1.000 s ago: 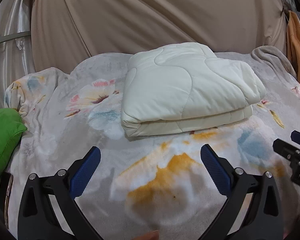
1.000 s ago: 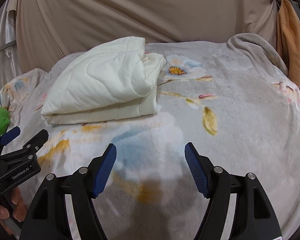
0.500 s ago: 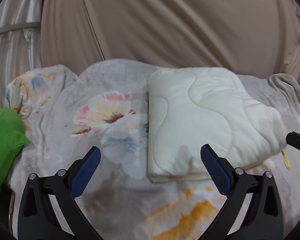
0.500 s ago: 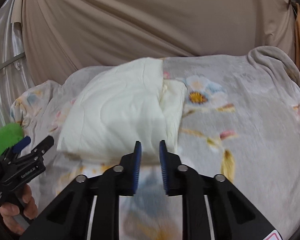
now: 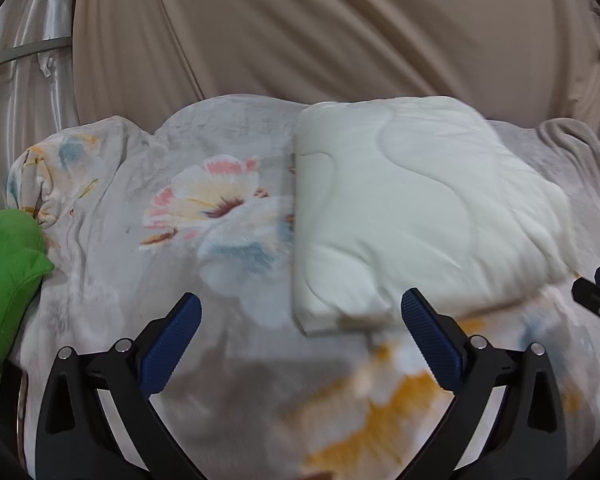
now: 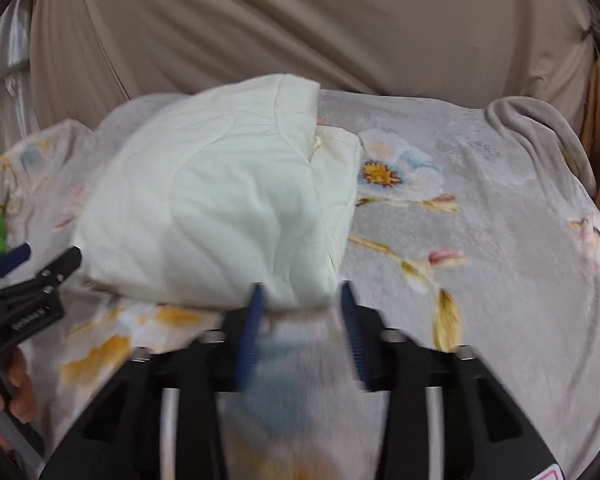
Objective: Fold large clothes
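Quilted cream comforter (image 5: pixel 416 208), folded into a thick rectangle, lies on the grey floral fleece blanket (image 5: pixel 204 216), and both my grippers have closed in on its near edge since a second ago. My left gripper (image 5: pixel 300 340) stays spread wide and empty, just short of the comforter's near left corner. My right gripper (image 6: pixel 300 320) pinched shut half a second back and has now parted to a narrow gap at the comforter's near right corner, holding nothing. I judge the fold finished, with only tidying left. A green cushion (image 5: pixel 4 272) sits well left of the comforter.
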The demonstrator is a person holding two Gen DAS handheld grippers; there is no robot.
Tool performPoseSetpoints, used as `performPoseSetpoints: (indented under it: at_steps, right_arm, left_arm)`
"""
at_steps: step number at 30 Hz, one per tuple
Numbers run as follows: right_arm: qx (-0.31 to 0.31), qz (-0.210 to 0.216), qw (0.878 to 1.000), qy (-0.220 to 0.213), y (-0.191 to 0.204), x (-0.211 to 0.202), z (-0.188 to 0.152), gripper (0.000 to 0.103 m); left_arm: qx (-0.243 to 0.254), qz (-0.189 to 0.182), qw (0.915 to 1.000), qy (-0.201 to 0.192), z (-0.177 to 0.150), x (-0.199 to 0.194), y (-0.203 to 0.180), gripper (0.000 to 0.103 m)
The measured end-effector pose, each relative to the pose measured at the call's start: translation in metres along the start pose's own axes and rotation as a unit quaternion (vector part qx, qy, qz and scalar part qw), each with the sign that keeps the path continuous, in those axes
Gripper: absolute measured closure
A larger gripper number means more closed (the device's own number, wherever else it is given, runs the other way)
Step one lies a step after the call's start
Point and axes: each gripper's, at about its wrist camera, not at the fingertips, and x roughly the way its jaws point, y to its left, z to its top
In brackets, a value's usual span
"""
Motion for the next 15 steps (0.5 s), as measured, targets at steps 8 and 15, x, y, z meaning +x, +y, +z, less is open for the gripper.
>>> performPoseSetpoints:
  at_steps: [8,15]
  right_arm:
    - [0.005,-0.044,0.999,-0.010,-0.007,-0.037,-0.069,0.035]
    - [-0.015,-0.062,0.998,0.002,0.002,-0.031,-0.081,0.031]
  left_arm:
    - [-0.001,-0.022,0.9997,0.008,-0.049,-0.032,-0.034,0.005]
    - [0.009,-0.005,0.9998,-0.017,-0.054,-0.040,-0.043,0.005]
